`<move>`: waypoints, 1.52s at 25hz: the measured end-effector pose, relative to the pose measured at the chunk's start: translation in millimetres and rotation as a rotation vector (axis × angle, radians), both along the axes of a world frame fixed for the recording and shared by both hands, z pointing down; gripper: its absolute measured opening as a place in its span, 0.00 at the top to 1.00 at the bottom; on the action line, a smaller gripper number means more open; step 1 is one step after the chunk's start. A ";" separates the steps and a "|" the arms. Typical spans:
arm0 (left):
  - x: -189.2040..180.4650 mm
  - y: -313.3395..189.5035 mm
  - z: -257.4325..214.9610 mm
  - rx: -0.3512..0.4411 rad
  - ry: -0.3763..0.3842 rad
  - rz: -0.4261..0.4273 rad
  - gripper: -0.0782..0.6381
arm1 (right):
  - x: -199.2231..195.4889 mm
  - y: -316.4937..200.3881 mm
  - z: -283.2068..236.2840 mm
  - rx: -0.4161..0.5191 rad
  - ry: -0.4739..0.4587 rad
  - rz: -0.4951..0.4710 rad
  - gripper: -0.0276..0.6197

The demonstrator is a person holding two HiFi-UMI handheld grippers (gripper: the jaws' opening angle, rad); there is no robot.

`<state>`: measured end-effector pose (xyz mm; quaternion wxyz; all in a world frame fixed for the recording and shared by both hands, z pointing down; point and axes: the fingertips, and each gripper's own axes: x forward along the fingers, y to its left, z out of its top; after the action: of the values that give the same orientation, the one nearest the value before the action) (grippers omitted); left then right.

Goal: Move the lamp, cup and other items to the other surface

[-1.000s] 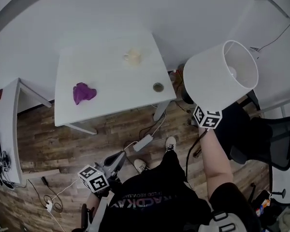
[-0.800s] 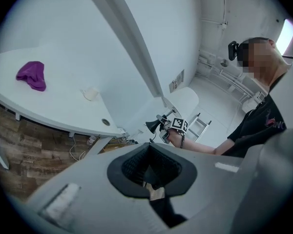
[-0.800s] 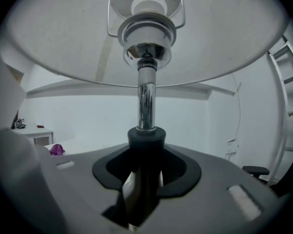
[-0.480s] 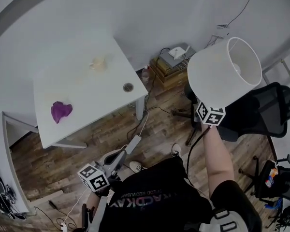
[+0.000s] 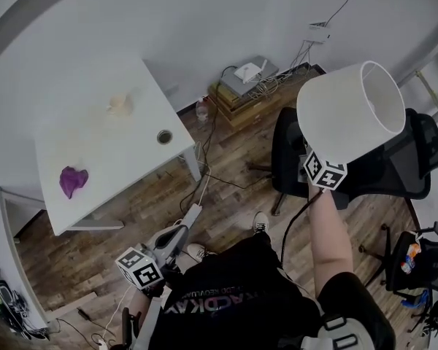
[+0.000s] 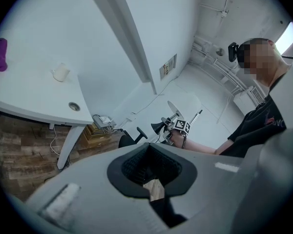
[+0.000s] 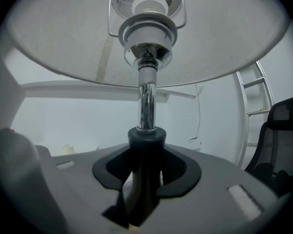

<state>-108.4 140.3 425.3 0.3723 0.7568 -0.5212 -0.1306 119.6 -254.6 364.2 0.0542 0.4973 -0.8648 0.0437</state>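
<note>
Okay, R gripper [image 7: 145,182] first: its jaws are clamped round the dark base collar of the lamp [image 7: 146,106], w/ the chrome stem rising straight up into the white shade [image 7: 63,38]. L gripper [image 6: 154,191] is pinched closed w/ nothing in it, low by our hip.

Writing? Not much. Our black shirt [image 5: 233,308] carries a line of pale print, upside down in the head view & too small to read. The marker cubes [image 5: 325,173] show only black-and-white squares.

We've got the lamp up in the air at our right. In the head view it overlaps the black office chair [image 5: 416,159], well apart from the white table [image 5: 95,148]. On that table sit the cup [image 5: 119,106], a purple cloth [image 5: 73,180] & a round cable hole [image 5: 164,136].

Only the head view gives us the wood floor [image 5: 226,177], the power strip [image 5: 190,215] & the stack of boxes [image 5: 242,86] by the wall. Only the R gripper view shows the bulb socket [image 7: 146,6] inside the shade & a ladder [image 7: 251,106]. The L gripper view looks across at the R gripper & lamp from the side.
</note>
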 end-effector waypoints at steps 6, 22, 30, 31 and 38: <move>61.8 -62.8 0.5 -0.019 -0.004 0.050 0.88 | 65.2 -49.0 13.2 -0.022 -0.033 0.026 0.74; 212.9 -195.6 33.4 -0.169 -0.032 0.207 0.88 | 261.6 -166.6 80.7 -0.083 -0.128 0.209 0.74; 235.6 -195.9 62.7 -0.320 -0.053 0.290 0.88 | 330.2 -180.6 140.4 -0.144 -0.208 0.383 0.74; 239.4 -196.4 65.7 -0.334 -0.057 0.301 0.88 | 336.3 -182.5 149.5 -0.155 -0.217 0.400 0.74; 246.3 -196.8 88.0 -0.429 -0.058 0.338 0.88 | 359.1 -187.9 210.7 -0.231 -0.247 0.483 0.74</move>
<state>137.9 -56.5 513.3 0.5255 0.7403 -0.4137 0.0684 478.8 -442.6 574.9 -0.0071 0.6703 -0.7106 0.2138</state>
